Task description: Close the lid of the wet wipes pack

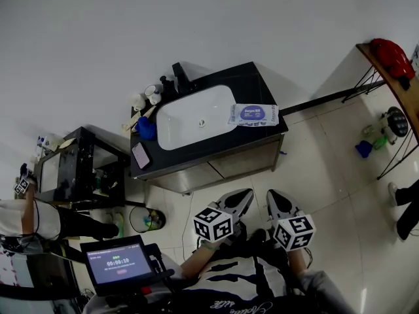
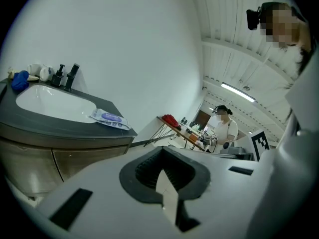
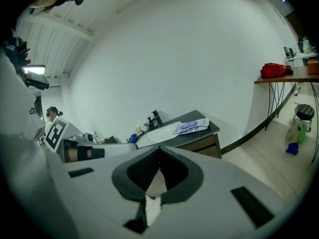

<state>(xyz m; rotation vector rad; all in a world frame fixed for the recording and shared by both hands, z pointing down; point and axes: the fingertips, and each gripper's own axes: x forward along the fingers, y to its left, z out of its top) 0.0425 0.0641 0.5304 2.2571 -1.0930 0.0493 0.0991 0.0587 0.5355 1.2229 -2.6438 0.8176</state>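
The wet wipes pack (image 1: 253, 114) is white with a purple oval label and lies flat on the right end of the black sink counter (image 1: 262, 87). It also shows in the left gripper view (image 2: 110, 118) and the right gripper view (image 3: 191, 126). From this distance I cannot tell how its lid stands. My left gripper (image 1: 243, 193) and right gripper (image 1: 272, 195) are held low over the floor tiles, well short of the counter and pointing toward it. Both are shut with nothing between the jaws, as the left gripper (image 2: 162, 176) and right gripper (image 3: 157, 176) show in their own views.
A white basin (image 1: 196, 118) fills the counter's middle, with a black faucet (image 1: 180, 74), cups and a blue item (image 1: 145, 128) at its left. A black shelf (image 1: 78, 169) and bin (image 1: 145, 220) stand left; a wooden table with a red bag (image 1: 391, 56) stands right. A person (image 1: 26, 218) is at far left.
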